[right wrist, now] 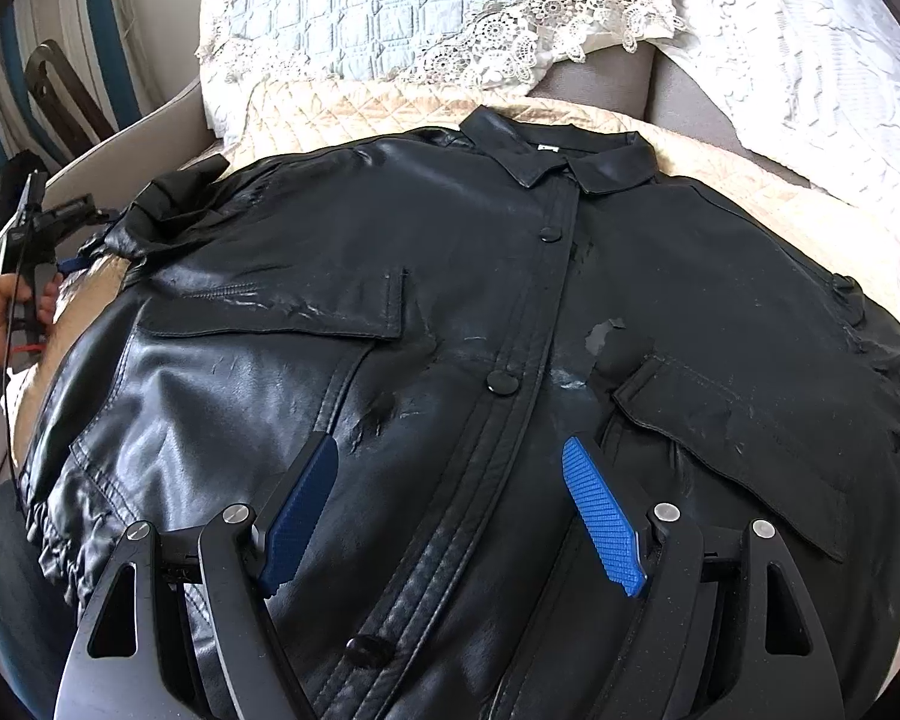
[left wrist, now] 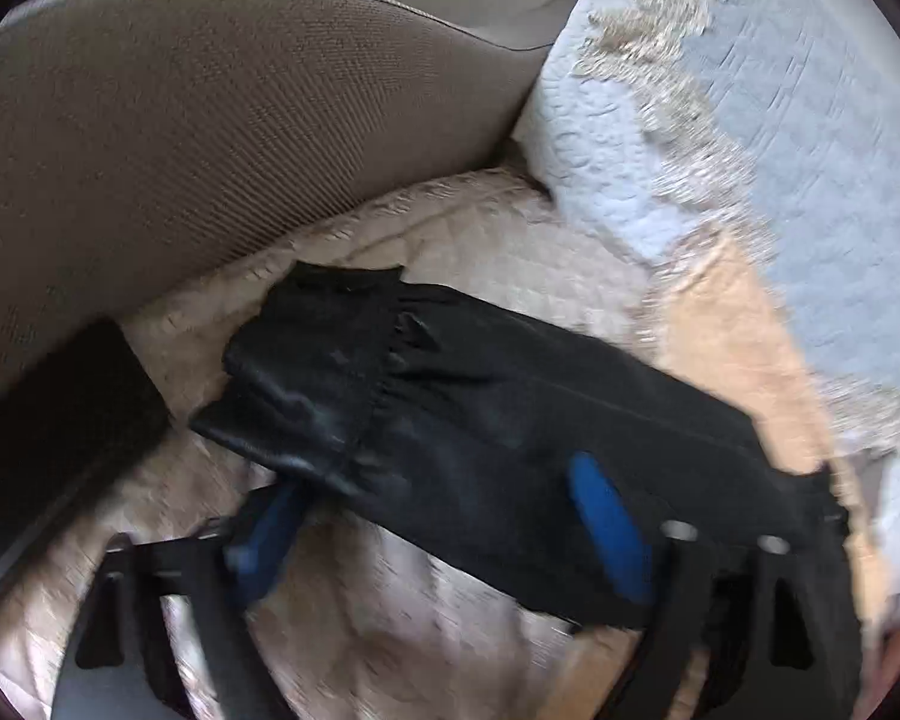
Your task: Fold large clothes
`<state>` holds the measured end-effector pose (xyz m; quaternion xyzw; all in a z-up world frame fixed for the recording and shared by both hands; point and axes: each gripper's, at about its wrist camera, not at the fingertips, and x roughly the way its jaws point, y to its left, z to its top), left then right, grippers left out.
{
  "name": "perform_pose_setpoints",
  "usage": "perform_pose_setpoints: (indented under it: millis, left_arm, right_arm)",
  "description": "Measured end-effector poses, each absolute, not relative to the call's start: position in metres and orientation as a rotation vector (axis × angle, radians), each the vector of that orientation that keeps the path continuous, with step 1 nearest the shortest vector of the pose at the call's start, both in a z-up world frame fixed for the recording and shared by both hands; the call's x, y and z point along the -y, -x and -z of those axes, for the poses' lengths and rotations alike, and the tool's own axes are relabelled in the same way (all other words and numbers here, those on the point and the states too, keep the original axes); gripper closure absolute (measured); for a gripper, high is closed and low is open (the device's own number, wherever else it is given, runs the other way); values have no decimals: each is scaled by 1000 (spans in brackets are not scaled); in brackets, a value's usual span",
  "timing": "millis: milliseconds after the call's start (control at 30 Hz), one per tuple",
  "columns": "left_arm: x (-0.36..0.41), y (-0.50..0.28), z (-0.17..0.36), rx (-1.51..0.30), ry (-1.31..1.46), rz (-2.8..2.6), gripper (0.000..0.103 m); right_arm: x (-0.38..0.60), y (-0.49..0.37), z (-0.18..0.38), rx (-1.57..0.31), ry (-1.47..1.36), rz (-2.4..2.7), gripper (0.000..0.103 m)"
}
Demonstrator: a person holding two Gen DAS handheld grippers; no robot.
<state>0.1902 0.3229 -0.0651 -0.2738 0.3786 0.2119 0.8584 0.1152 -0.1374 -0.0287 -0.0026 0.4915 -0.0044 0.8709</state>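
Note:
A black leather jacket (right wrist: 450, 324) lies front up on a beige quilted sofa cover (right wrist: 342, 114), collar at the far side. My right gripper (right wrist: 450, 462) is open and hovers over its lower front, pads either side of the button placket. In the left wrist view one black sleeve (left wrist: 450, 396) lies across the cover. My left gripper (left wrist: 432, 504) is open at the sleeve, its left blue pad under the sleeve's edge and its right pad (left wrist: 600, 504) on top. The left gripper also shows at the jacket's left sleeve in the right wrist view (right wrist: 72, 264).
A grey sofa arm (left wrist: 210, 120) curves at the left. A pale blue quilted cushion with lace trim (right wrist: 402, 6) leans at the sofa back. A white lace throw (right wrist: 810, 60) lies at the right.

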Motion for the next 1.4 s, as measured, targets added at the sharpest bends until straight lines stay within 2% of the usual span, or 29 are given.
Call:
perform_pose_setpoints:
  millis: [33,67,100,200,367,533,633,733,867,967,1067,1267,1400]
  left_arm:
    - [-321,-194,65,-808,537,-470,38]
    - [-321,-195,63,-808,522,-470,64]
    - [-322,-197,61,-812,516,-461,86]
    - [-323,-201,48,-804,501,-435,95]
    - [-297,-195,-20,-675,437,-329,96]
    - [-224,-196,-91,-552,338,-136,96]
    - [-168,-207,-110,-534,316,9,96]
    - [-112,-217,-104,-567,300,146,96]
    - [-39,-229,-67,-689,269,299,94]
    - [3,-239,-27,-808,243,381,85]
    - [27,-222,-11,-860,240,439,83]
    - [-15,-195,-31,-742,285,390,61]
    - [-71,-211,-18,-760,332,174,59]
  right_arm:
    - [138,-115,29,-1027,2,9,25]
    - [138,-114,29,-1027,0,7,25]
    - [137,-114,28,-1027,0,5,25]
    - [137,-110,27,-1025,-1,-1,25]
    - [143,-101,22,-1006,-30,3,25]
    - [155,-92,19,-996,-82,19,25]
    - [162,-84,16,-989,-108,29,25]
    - [170,-76,14,-988,-130,48,25]
    - [183,-67,14,-996,-159,80,25]
    - [193,-63,15,-1001,-195,101,25]
    - [201,-60,14,-1000,-220,111,25]
    - [201,-77,13,-989,-256,95,25]
    - [185,-111,14,-973,-268,27,25]
